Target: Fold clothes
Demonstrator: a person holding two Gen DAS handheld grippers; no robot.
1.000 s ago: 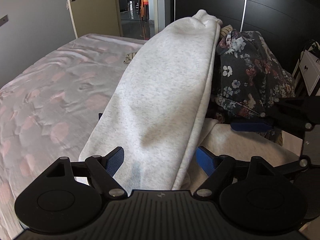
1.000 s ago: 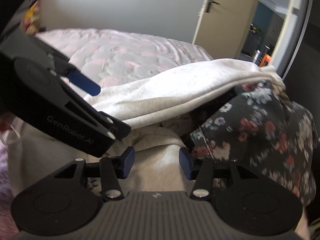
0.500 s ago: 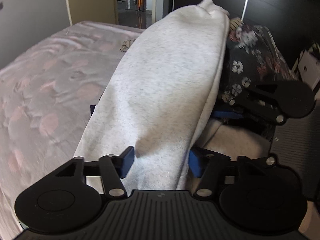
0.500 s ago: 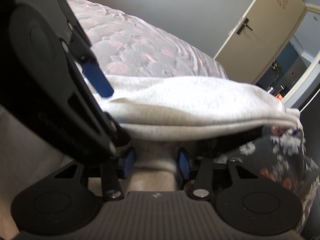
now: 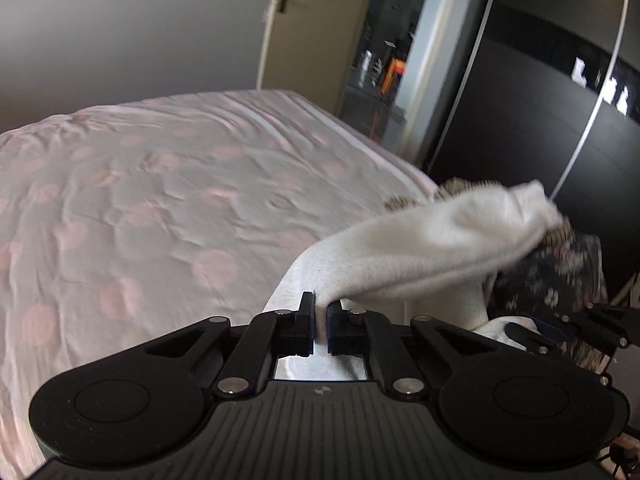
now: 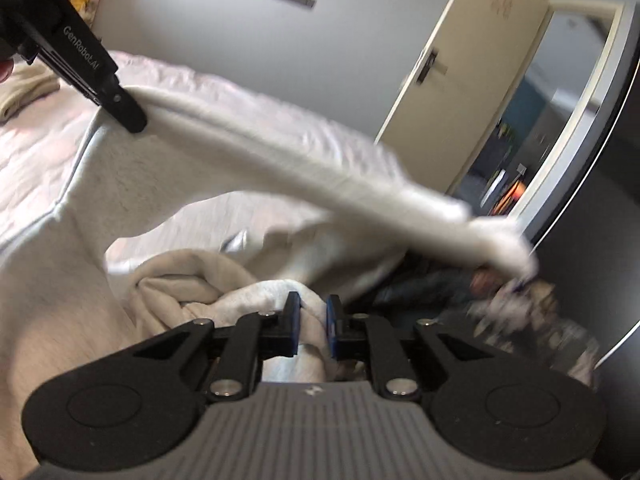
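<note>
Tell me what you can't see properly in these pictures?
- Floral garment: smeared by motion blur in the right wrist view; its shape is unclear.
- Grey sweatshirt: its lower part hidden behind the left hand-held gripper body, left wrist view.
- Doorway items: too small and blurred.

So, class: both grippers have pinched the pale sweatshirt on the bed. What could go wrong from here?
1. The left gripper pinches only a thin fold of the sweatshirt; it may slip out.
2. The sleeve trails over the floral garment and could drag it along.
3. The right gripper has bunched cloth, so creases may get folded in.
</note>
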